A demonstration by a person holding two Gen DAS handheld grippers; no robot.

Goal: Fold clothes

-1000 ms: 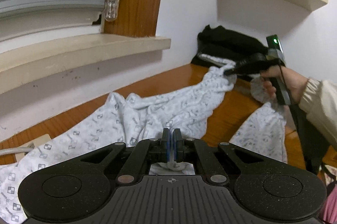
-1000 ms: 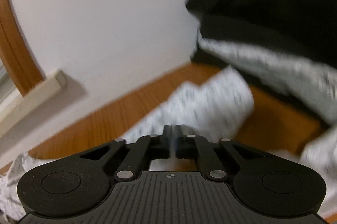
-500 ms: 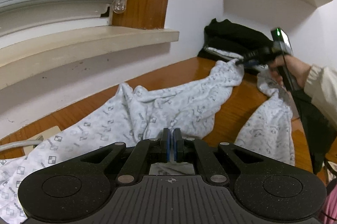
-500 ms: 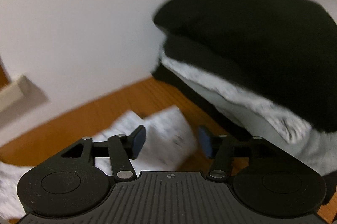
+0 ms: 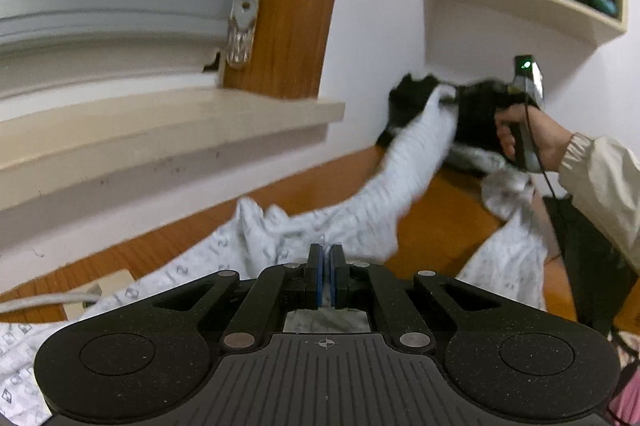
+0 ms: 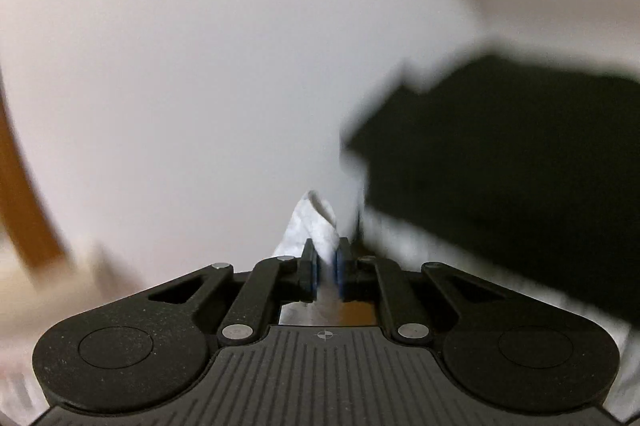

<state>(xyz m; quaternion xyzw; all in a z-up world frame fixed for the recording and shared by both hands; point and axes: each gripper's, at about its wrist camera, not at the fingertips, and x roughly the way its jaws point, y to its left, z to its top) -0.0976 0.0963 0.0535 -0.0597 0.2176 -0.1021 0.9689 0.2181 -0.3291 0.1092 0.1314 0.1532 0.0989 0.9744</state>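
On the left, the left gripper (image 5: pixel 327 276) pinches one edge of the white patterned garment (image 5: pixel 312 230), pinning that end low over the wooden table (image 5: pixel 436 226) as an anchor. The cloth runs rightward across the table and rises in a taut band (blurred by motion) to the right gripper (image 6: pixel 326 268), whose jaws are closing with a bunched corner between the pads. Lifting it likely spreads the cloth for folding. A black clothes pile (image 5: pixel 472 113) sits behind.

Patterned garment (image 5: pixel 344 222) on wooden table (image 5: pixel 436 226)
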